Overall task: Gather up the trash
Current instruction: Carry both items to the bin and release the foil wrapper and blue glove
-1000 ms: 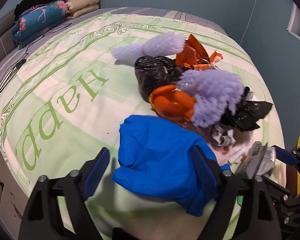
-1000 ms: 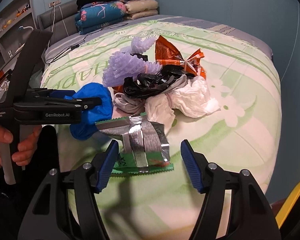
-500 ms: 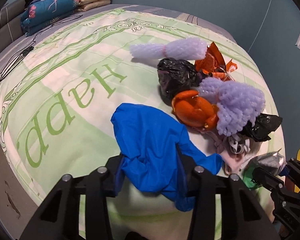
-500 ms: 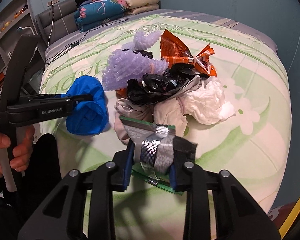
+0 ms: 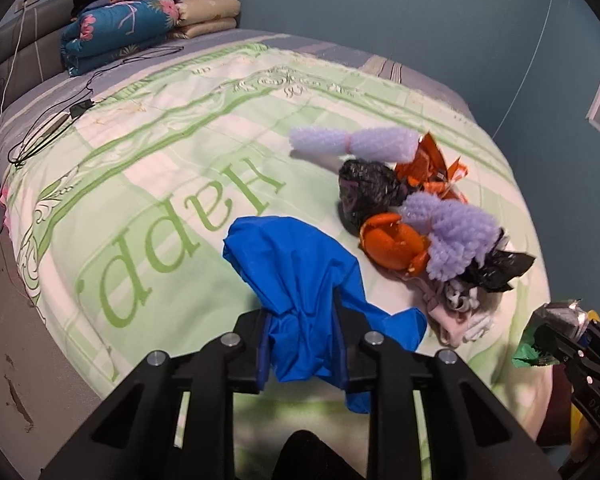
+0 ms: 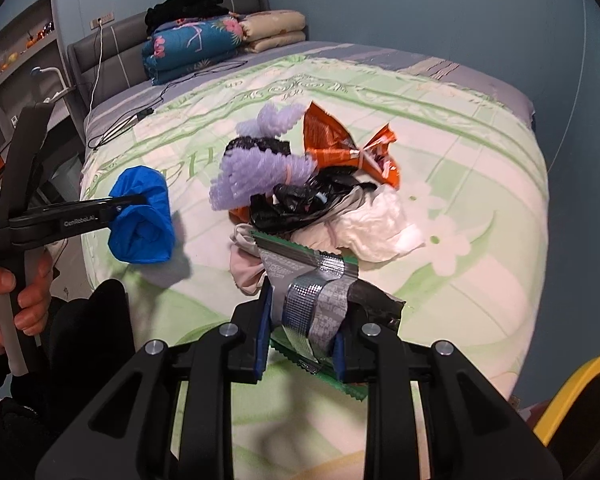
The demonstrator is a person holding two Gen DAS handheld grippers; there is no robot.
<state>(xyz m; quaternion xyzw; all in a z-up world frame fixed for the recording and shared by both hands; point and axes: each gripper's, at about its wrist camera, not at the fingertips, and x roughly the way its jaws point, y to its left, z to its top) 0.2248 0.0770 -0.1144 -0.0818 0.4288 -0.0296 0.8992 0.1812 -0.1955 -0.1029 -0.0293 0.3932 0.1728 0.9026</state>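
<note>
Left tool [image 5: 302, 350] is closing on the soft, light blue plastic bag [image 5: 300, 280]; right tool [image 6: 300, 350] is closing on the crinkly, slippery foil wrapper [image 6: 310, 292], mid-body.

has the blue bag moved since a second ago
Yes. In the right wrist view the blue bag, pinched in the left gripper, has risen off the bedspread.

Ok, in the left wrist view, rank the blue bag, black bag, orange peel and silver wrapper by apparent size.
1. blue bag, though nearest the camera
2. black bag
3. orange peel, close to the black bag
4. silver wrapper, partly hidden
</note>
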